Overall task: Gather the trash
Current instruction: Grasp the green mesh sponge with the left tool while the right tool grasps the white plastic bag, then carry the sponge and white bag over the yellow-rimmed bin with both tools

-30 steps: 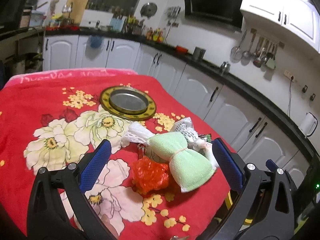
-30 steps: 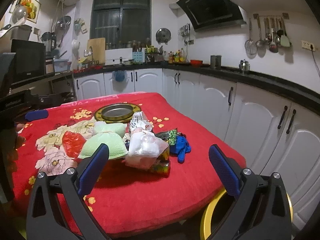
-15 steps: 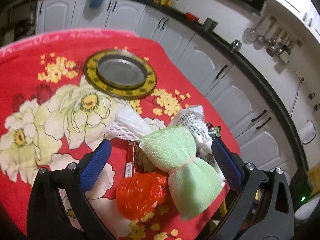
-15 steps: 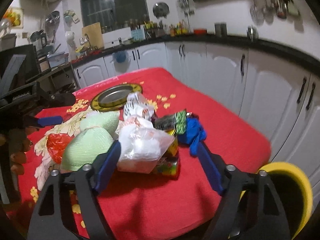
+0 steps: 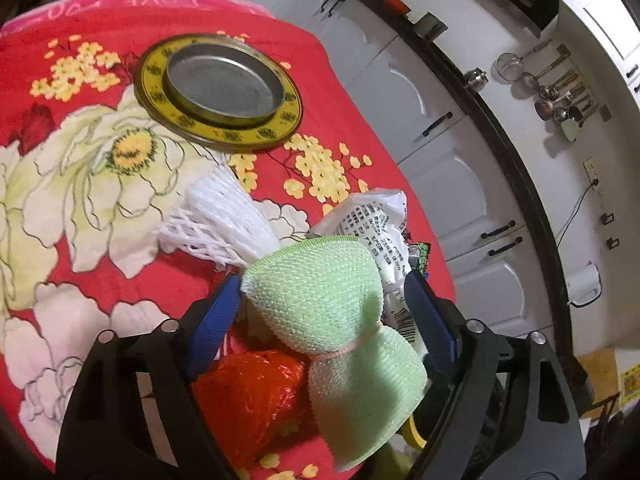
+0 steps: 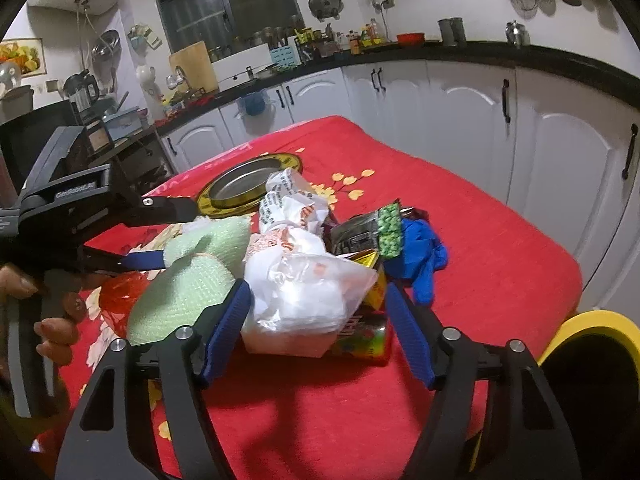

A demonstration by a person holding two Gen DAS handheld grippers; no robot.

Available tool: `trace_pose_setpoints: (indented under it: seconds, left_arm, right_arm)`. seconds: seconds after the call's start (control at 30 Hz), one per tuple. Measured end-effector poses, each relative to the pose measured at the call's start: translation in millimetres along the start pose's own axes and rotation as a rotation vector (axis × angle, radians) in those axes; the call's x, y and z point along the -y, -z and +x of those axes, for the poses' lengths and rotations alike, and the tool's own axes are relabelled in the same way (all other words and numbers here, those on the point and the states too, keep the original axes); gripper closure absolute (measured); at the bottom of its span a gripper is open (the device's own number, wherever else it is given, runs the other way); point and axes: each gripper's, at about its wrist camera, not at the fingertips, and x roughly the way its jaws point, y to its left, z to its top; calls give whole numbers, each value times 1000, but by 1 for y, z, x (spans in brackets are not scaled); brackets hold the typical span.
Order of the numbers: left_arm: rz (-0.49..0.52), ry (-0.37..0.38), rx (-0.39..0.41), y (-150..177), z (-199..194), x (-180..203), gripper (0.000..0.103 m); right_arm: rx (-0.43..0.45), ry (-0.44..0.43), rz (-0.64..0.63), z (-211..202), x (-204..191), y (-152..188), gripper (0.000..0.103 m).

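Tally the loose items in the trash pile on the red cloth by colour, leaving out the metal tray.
Green: 2, the mesh scrubber and the pea snack packet
White: 3, the foam net, the printed wrapper and the plastic bag
Orange-red: 1, the crumpled bag
Blue: 1, the glove
Multicoloured: 1, the candy packet
Total: 8

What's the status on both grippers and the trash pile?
Left gripper closing around green mesh scrubber. Right gripper closing around white plastic bag. Nothing lifted; yellow bin right of table, path clear.
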Motion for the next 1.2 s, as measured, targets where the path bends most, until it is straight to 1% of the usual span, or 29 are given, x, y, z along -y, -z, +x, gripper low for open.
trace_pose_setpoints:
  seconds: [0.07,0.1,0.2,0.23,0.33,0.4,0.43,0.47,0.67,0.9,1.1,1.2]
  left_arm:
    - [1,-8,-3,1,2,1,37]
    - [3,-7,-3,2,2,1,39]
    - [13,-10,6,4,1,1,55]
    - [17,-9,6,5,1,1,63]
    - [26,5,9,5,-1,2,68]
    - [36,10,19,6,-3,4,72]
    - [44,17,32,7,-7,6,75]
    - [52,22,40,7,-9,7,77]
    - [114,32,95,13,-25,19,82]
    - [138,72,172,16,-51,28,84]
    - [153,88,226,16,-70,33,84]
    - [182,95,261,19,-82,40,84]
  right_arm:
    - [-8,-15,-2,1,-2,1,43]
    - [-10,-20,-4,1,-2,1,43]
    - [-13,-26,-9,2,-3,2,47]
    - [-15,-31,-6,1,-2,2,50]
    - [-20,-42,-1,1,-1,3,56]
    - [-20,-41,-6,2,-2,4,59]
    - [-18,-46,-8,1,-1,4,63]
    - [-17,-45,-9,1,-2,3,64]
    - [16,-43,-13,-9,-4,3,68]
    - [87,-54,-28,-29,-3,-4,69]
    - [134,-45,-28,-46,-2,-12,69]
    - [158,-48,-29,-57,-3,-14,70]
